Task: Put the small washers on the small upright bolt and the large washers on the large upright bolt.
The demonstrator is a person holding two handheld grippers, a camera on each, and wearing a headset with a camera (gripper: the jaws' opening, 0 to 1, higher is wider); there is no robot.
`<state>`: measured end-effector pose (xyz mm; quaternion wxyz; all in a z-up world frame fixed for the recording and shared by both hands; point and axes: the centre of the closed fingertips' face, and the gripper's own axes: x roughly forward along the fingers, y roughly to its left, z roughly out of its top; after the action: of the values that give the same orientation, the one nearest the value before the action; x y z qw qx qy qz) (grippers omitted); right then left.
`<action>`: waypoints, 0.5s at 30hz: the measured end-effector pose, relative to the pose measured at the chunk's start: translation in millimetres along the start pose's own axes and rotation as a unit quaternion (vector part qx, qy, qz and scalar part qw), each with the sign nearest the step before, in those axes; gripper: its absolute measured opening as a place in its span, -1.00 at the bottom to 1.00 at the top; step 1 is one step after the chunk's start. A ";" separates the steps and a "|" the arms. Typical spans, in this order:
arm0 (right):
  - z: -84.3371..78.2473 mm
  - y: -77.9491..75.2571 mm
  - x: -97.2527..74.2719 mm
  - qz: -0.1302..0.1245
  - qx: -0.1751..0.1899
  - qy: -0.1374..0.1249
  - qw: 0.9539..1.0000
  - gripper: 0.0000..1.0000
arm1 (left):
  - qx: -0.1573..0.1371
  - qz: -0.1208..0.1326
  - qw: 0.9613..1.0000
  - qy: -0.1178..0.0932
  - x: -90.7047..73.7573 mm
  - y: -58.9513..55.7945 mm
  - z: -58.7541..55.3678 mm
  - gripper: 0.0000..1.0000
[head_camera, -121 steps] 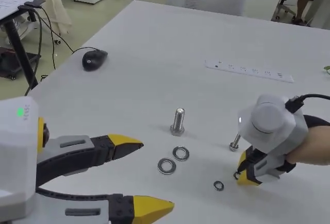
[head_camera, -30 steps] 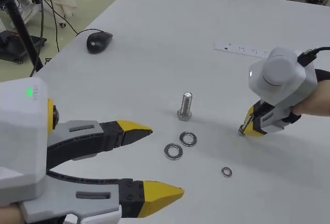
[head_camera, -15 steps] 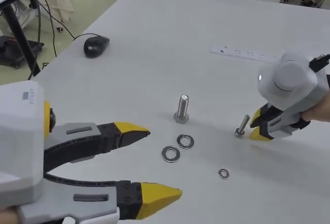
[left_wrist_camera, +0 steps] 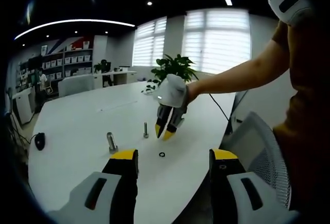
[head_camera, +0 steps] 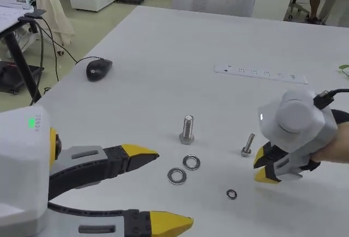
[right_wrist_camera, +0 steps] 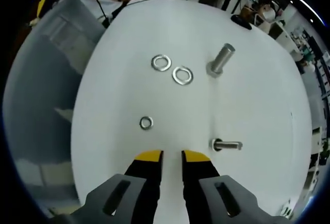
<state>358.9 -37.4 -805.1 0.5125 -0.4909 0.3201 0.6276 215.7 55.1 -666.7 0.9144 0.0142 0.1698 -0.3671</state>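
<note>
**A:** At the near edge of the table (head_camera: 163, 57), what was the left gripper (head_camera: 174, 188) doing?

**B:** Hovering over the surface with its jaws spread wide and nothing between them.

**A:** And just past its tips?

**B:** A large washer (head_camera: 176, 175) lay flat on the top. A second large washer (head_camera: 191, 162) lay close beside it, a little further off. Off to the right, well apart from that pair, a small washer (head_camera: 231, 194) lay flat on its own.

**A:** The other hand?

**B:** The right gripper (head_camera: 262, 168) hung to the right of the small washer, tips pointing down. Its jaws were drawn close, with only a narrow gap, and they held nothing.

**A:** The bolts?

**B:** The small bolt (head_camera: 248, 144) stood upright just beside those tips. The large bolt (head_camera: 187, 129) stood upright further left, just behind the two big washers.

**A:** Was anything threaded on?

**B:** The large bolt's shank looked bare. The right gripper view showed a ring at the small bolt's foot, but I couldn't tell a washer from the bolt's own head.

**A:** So how far along was it?

**B:** Early, by my reckoning. Three washers lay on the table, so both large ones and at least one small one were left to place.

**A:** And at the back?

**B:** A black mouse (head_camera: 98, 68) on the left and a white power strip (head_camera: 260, 74), both well clear of the work
</note>
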 end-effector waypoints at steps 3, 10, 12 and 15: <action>9.0 9.6 5.9 0.010 -0.013 0.000 1.000 -0.70 | 0.003 -0.001 1.000 -0.001 -3.4 -2.0 1.4 0.09; 22.1 20.7 14.5 0.024 -0.027 0.000 0.999 -0.69 | 0.007 0.008 1.000 -0.008 -10.1 0.8 5.4 0.09; 25.9 24.2 16.7 0.029 -0.031 0.001 0.999 -0.69 | 0.006 0.009 1.000 -0.010 -11.0 1.0 5.6 0.10; 27.8 26.4 20.8 0.033 -0.031 0.004 0.999 -0.68 | 0.007 0.011 1.000 -0.007 -11.9 1.3 3.6 0.10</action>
<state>325.7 -12.5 -818.7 0.4745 -0.4980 0.3189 0.6520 209.7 63.4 -659.7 0.9195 0.0201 0.1609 -0.3582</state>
